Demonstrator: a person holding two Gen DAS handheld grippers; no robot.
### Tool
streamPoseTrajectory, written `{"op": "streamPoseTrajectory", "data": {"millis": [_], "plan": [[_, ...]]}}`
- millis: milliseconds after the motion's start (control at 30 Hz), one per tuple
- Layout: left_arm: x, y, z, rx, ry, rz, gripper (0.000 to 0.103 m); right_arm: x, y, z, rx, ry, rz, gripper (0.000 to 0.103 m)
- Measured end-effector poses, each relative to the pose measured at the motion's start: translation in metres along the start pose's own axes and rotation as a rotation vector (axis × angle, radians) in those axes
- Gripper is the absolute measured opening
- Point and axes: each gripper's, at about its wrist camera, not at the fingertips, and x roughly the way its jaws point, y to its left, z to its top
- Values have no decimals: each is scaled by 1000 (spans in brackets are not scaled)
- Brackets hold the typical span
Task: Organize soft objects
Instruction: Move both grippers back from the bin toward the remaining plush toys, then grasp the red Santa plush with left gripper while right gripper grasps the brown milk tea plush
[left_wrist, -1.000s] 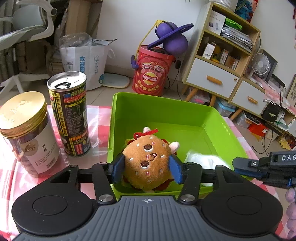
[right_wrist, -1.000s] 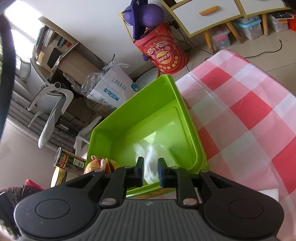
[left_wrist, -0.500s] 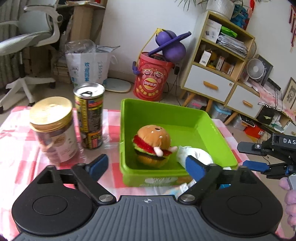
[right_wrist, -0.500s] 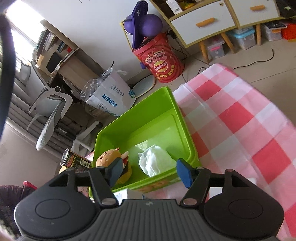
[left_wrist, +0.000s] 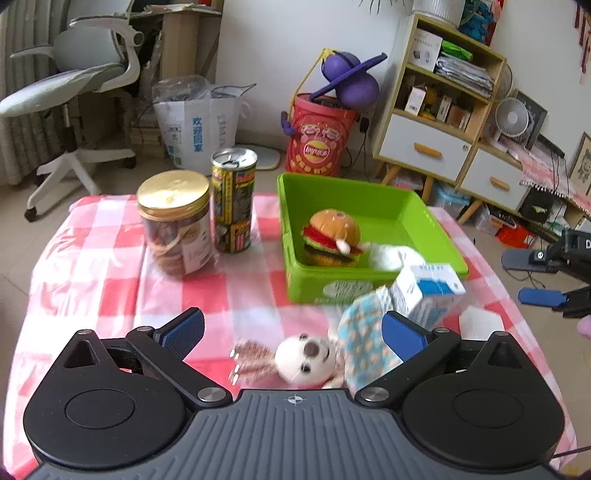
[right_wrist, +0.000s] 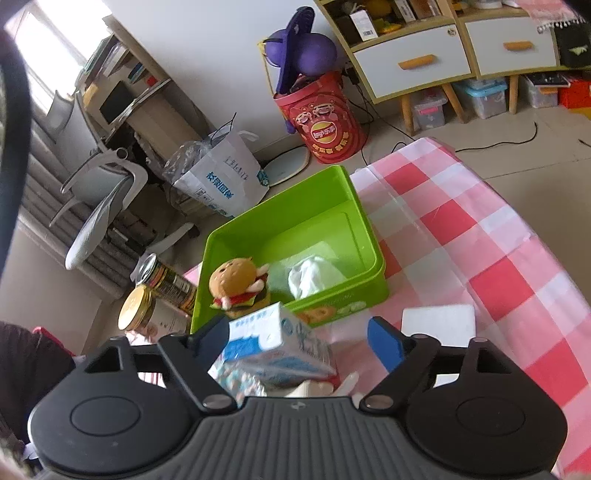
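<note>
A green bin (left_wrist: 351, 194) (right_wrist: 295, 206) on the checked cloth holds a burger plush (left_wrist: 334, 236) (right_wrist: 236, 284) and a crumpled white cloth (left_wrist: 391, 254) (right_wrist: 314, 275). A white plush doll (left_wrist: 306, 356) in a blue patterned dress lies on the table in front of the bin. My left gripper (left_wrist: 291, 328) hovers above the doll, jaws opening wide, gripping nothing. My right gripper (right_wrist: 299, 334) (left_wrist: 532, 277) is also opening. A blue-white carton (right_wrist: 273, 343) (left_wrist: 428, 291) lies below and between its fingers, and the pads do not press on it.
A gold-lidded jar (left_wrist: 173, 221) (right_wrist: 138, 314) and a tall can (left_wrist: 233, 199) (right_wrist: 166, 280) stand left of the bin. A flat white pad (right_wrist: 437, 319) lies on the cloth to the right of the carton. An office chair, a bag, a red drum and shelves stand beyond the table.
The left gripper let go of the burger plush and the right let go of the white cloth, both inside the bin. Both drew back and up, bringing the doll and carton into view.
</note>
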Motion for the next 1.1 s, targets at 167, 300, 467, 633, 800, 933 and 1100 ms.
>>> {"op": "streamPoseTrajectory", "data": {"millis": [167, 300, 467, 633, 800, 933, 1100], "plan": [[-18, 5, -14, 12, 17, 0, 98, -11, 14, -16, -51, 11, 3, 62], [-28, 11, -25, 23, 14, 12, 98, -17, 25, -31, -89, 25, 10, 63], [-37, 19, -38, 34, 8, 17, 98, -22, 34, -46, -140, 19, 3, 63], [-40, 36, -52, 30, 49, -2, 98, -22, 43, -66, -218, 40, -23, 63], [-44, 57, -64, 9, 71, 8, 98, -18, 47, -82, -236, 88, -29, 64], [-49, 73, -77, 7, 71, -8, 98, -13, 54, -96, -248, 144, -18, 64], [-45, 81, -92, 7, 111, -72, 95, 5, 59, -116, -266, 254, -39, 64]]}}
